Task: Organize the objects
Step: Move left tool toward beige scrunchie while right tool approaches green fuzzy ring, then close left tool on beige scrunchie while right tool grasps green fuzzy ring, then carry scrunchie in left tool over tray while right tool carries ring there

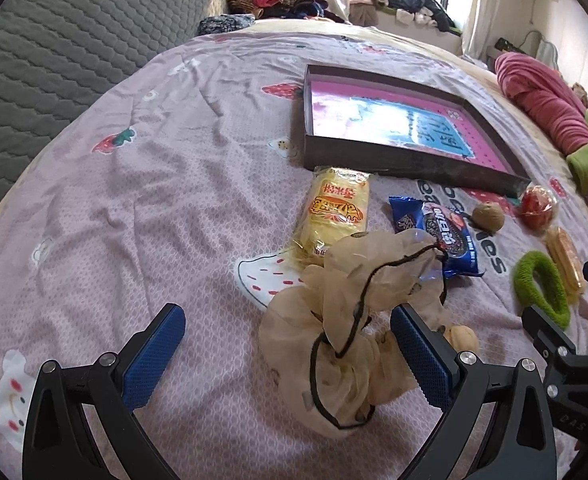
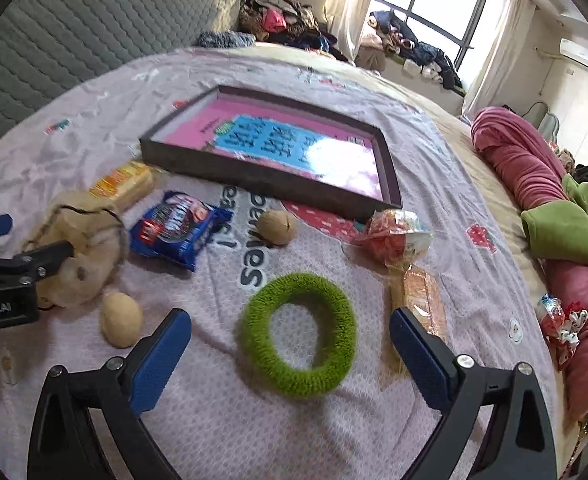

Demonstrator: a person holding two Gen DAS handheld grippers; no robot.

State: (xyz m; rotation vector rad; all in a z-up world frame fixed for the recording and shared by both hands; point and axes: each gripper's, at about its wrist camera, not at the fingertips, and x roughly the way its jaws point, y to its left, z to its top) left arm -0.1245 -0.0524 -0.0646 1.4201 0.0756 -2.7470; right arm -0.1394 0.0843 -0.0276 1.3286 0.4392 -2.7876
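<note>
My left gripper (image 1: 288, 344) is open around a beige scrunchie (image 1: 345, 328) lying on the pink bedspread. My right gripper (image 2: 290, 344) is open around a green fuzzy scrunchie (image 2: 297, 334). A dark shallow box with a pink and blue inside (image 1: 393, 160) (image 2: 266, 176) lies farther back. Between lie a yellow snack pack (image 1: 335, 216) (image 2: 122, 184), a blue cookie pack (image 1: 437, 236) (image 2: 178, 228), two walnuts (image 2: 276, 227) (image 2: 121, 319), a red wrapped sweet (image 2: 393, 234) and a wrapped biscuit (image 2: 421, 300). The left gripper shows at the left edge of the right wrist view (image 2: 14, 248).
A grey quilted headboard (image 1: 74, 40) stands at the left. A rolled pink and green blanket (image 2: 541, 200) lies along the bed's right side, with small wrapped sweets (image 2: 561, 320) by it. Piled clothes (image 2: 286, 12) sit under the window behind the bed.
</note>
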